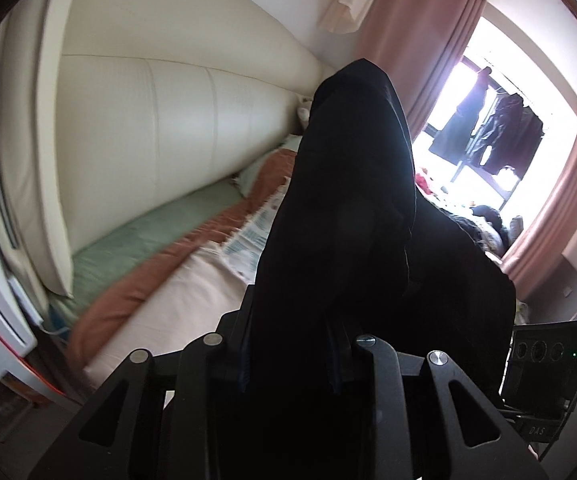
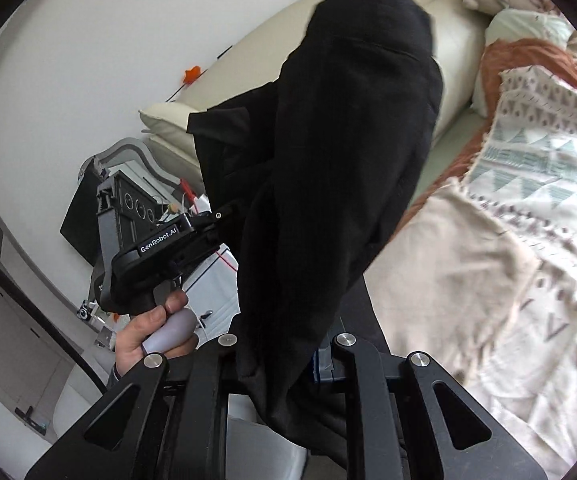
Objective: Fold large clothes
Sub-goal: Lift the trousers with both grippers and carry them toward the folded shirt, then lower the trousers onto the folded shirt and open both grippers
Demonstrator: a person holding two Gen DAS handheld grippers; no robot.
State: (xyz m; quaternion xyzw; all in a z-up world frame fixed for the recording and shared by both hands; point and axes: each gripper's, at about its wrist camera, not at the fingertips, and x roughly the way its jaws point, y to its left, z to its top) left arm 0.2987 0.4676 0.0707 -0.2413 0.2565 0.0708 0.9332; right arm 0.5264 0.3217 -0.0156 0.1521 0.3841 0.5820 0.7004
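The black garment point(image 1: 348, 208) is clamped by both the left gripper point(image 1: 292, 360) and the right gripper point(image 2: 284, 360), held up at frame centre; next, spreading it flat on the bed point(image 2: 468, 280) seems called for.

Both wrist views close behind black garment point(image 1: 348, 208), facing bed point(image 2: 448, 288)

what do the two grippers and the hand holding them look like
Both grippers are matte black, with angular linkage arms, triangular cut-outs and round silver pivot pins. The left gripper, seen from the right wrist camera, bears white "GenRobot.AI" lettering and a pale lilac handle, gripped by the left hand with a grey cuff. The right gripper shows a blue pad. A thick black cable runs beside them.
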